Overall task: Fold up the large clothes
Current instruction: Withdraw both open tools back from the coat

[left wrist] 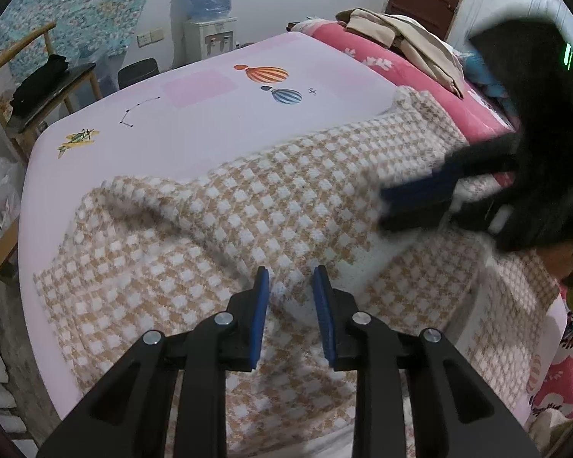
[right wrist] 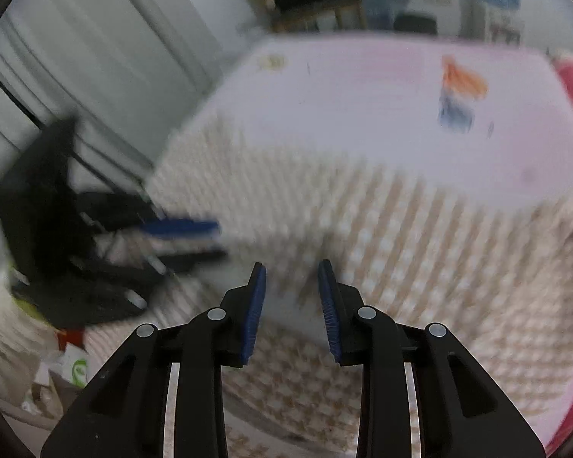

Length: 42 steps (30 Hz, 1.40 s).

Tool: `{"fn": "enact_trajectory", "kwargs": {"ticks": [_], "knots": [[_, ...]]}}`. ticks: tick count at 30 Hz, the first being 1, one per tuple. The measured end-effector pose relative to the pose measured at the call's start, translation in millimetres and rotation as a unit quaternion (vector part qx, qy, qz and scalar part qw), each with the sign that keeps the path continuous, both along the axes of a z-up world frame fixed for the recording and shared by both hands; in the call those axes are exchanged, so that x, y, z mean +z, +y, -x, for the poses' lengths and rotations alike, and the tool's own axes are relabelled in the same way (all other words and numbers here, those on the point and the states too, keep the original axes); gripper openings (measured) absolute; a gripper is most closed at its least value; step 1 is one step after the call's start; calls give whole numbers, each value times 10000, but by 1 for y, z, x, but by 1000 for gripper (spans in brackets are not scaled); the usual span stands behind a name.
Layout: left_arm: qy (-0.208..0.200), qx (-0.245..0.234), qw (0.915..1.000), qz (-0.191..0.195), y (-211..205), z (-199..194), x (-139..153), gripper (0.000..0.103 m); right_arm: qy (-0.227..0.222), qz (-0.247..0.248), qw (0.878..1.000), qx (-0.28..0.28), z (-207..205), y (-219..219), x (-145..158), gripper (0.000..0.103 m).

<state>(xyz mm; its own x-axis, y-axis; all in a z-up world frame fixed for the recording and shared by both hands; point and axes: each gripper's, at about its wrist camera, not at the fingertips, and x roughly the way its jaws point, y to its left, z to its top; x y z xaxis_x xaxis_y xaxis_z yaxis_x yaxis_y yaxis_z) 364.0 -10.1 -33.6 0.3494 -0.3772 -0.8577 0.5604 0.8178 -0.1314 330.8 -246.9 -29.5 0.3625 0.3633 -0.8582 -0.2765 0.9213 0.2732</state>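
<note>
Left wrist view: left gripper (left wrist: 291, 280) hovering with blue-padded jaws parted, gripping nothing, over beige-and-white houndstooth knit garment (left wrist: 210, 236). Fuzzy garment lying rumpled across near edge of bed, on smooth pink sheet (left wrist: 210, 114) printed with balloons. Right gripper (left wrist: 416, 206) showing blurred at garment's right side, pads looking close together; grasp unclear. Right wrist view: right gripper (right wrist: 292, 286) jaws standing apart, gripping nothing; left gripper (right wrist: 187, 236) blurring at left.

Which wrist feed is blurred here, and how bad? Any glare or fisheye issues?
Left wrist view: mostly sharp, checked garment crisp; only the right gripper smears. Right wrist view: heavy motion blur, garment checks streak into lines, left gripper ghosted, though the right gripper's own fingers stay sharp. Both: dark fisheye corners, curved bed edges, no glare.
</note>
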Motion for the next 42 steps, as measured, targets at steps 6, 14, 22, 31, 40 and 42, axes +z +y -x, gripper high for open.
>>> {"fn": "enact_trajectory", "kwargs": {"ticks": [6, 14, 22, 31, 40, 42], "knots": [[-165, -63, 9998, -45, 3, 4, 4, 25, 251, 66, 9997, 40, 42, -18, -2, 28], [-757, 127, 9970, 123, 3, -5, 42, 25, -595, -122, 9962, -626, 47, -71, 60, 41], [-201, 541, 9978, 337, -29, -47, 9, 43, -515, 668, 9913, -1013, -1, -48, 12, 48], [-598, 120, 9948, -814, -15, -6, 1, 46, -432, 1762, 9799, -830, 75, -46, 8, 64], [-1022, 736, 9898, -667, 21, 73, 68, 62, -1535, 1587, 9679, -1204, 194, -46, 72, 77], [-1083, 856, 9893, -474, 24, 99, 79, 71, -1671, 1219, 9698, -1294, 217, -40, 78, 80]]}}
